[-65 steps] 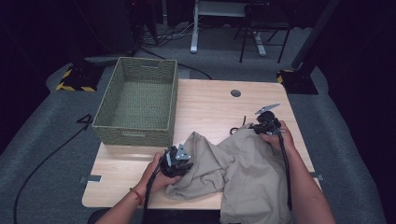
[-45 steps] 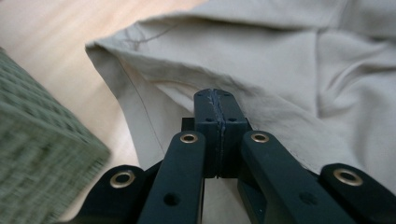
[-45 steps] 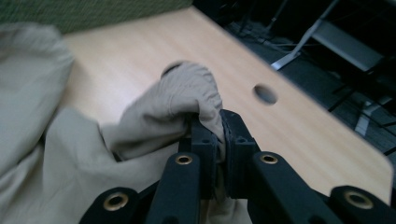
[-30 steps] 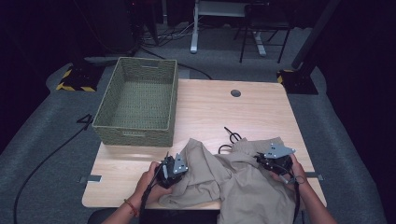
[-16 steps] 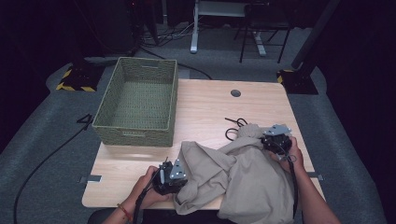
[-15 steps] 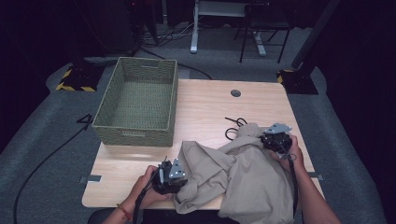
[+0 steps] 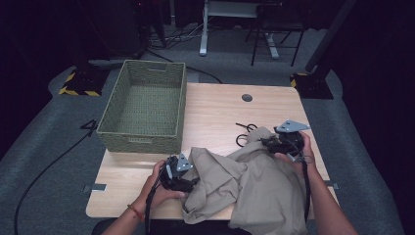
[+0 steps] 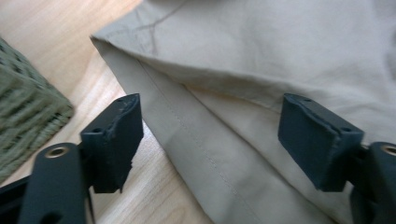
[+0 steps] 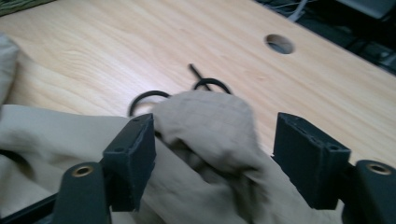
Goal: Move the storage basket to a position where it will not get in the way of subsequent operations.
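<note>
A tan garment lies crumpled on the near half of the wooden table and hangs over its front edge. My left gripper sits at the garment's left edge. Its jaws have just been opening, and the stitched hem lies between them untouched. My right gripper hovers over the garment's far right corner. Its jaws have just been opening too, and they stand open around a bunched fold.
A green woven basket stands empty at the table's far left. A black thing with two loops lies partly under the garment's far edge. A round cable hole sits farther back. The floor around is dark, with cables and chair legs.
Both grippers have gone from shut on the garment to open. The right hand has risen and moved toward the far side, and the garment's right corner now lies bunched by the black loops.
</note>
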`<state>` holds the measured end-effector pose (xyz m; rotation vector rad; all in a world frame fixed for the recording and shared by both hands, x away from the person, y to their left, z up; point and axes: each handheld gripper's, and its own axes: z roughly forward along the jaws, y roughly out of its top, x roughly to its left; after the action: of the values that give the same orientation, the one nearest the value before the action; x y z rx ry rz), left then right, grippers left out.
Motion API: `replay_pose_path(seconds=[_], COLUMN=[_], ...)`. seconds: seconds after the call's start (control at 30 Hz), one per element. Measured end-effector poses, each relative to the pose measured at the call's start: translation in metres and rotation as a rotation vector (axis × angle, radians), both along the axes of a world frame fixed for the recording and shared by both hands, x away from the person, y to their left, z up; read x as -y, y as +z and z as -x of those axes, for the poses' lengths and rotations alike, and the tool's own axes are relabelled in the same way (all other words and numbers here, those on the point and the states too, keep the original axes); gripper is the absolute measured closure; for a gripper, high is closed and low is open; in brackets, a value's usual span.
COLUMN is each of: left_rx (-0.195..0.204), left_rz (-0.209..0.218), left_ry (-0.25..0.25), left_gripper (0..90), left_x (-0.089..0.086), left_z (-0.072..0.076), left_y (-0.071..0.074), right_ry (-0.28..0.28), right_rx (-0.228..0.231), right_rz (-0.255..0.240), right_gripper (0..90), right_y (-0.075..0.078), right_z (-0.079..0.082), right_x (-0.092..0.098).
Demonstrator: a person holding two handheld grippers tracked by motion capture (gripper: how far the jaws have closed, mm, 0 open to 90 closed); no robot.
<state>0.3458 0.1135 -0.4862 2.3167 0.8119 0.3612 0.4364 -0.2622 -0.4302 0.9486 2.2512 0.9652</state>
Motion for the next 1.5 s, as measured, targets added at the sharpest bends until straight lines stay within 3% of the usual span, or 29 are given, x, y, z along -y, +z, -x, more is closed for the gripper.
replay_pose_path(seconds=[0.13, 0.23, 0.37, 0.43, 0.57, 0.63, 0.7, 0.87, 0.93, 1.1, 1.2, 1.37, 1.43, 1.5], left_rx=[-0.011, -0.019, -0.041, -0.045, -0.037, -0.032, -0.029, -0.029, -0.024, 0.006, 0.040, 0.174, 0.273, 0.373], left_rz=[-0.004, -0.003, 0.034, 0.047, 0.055, 0.069, 0.070, 0.079, 0.072, 0.045, 0.092, 0.183, 0.200, 0.189], left_ry=[0.002, 0.014, 0.019, 0.017, 0.016, -0.020, -0.069, -0.083, -0.081, -0.033, 0.000, 0.022, 0.015, 0.007], left_gripper=[20.0, 18.4, 17.3, 17.2, 18.7, 28.8, 47.1, 75.0, 83.2, 86.6, 87.0, 87.0, 86.9, 86.7], left_x=[0.002, 0.004, 0.004, 0.004, 0.006, 0.008, 0.010, 0.013, 0.012, 0.003, -0.009, -0.016, -0.011, -0.004], left_z=[-0.003, -0.003, -0.003, -0.003, -0.001, 0.002, 0.006, 0.009, 0.009, 0.007, 0.005, 0.013, 0.023, 0.035], left_y=[-0.006, -0.010, -0.013, -0.014, -0.014, -0.013, -0.011, -0.011, -0.011, -0.008, 0.002, 0.038, 0.060, 0.078], right_ry=[0.001, -0.030, -0.071, -0.072, -0.062, -0.047, -0.036, -0.002, 0.015, 0.046, 0.072, 0.099, 0.103, 0.103], right_rx=[-0.085, -0.152, -0.280, -0.304, -0.348, -0.360, -0.363, -0.313, -0.289, -0.206, -0.140, -0.018, 0.036, 0.080], right_rz=[0.053, 0.044, 0.056, 0.057, 0.113, 0.133, 0.147, 0.166, 0.173, 0.137, 0.103, 0.032, -0.011, -0.036], right_gripper=[25.2, 23.5, 21.1, 21.8, 30.8, 38.3, 47.7, 70.8, 74.7, 79.0, 79.7, 79.9, 79.8, 79.8], right_y=[-0.016, -0.022, -0.033, -0.034, -0.034, -0.033, -0.032, -0.029, -0.027, -0.010, 0.008, 0.049, 0.066, 0.078], right_z=[-0.011, -0.020, -0.032, -0.035, -0.040, -0.042, -0.042, -0.042, -0.043, -0.047, -0.048, -0.045, -0.042, -0.036], right_x=[-0.015, -0.015, -0.014, -0.015, -0.022, -0.025, -0.028, -0.039, -0.046, -0.067, -0.079, -0.089, -0.086, -0.077])
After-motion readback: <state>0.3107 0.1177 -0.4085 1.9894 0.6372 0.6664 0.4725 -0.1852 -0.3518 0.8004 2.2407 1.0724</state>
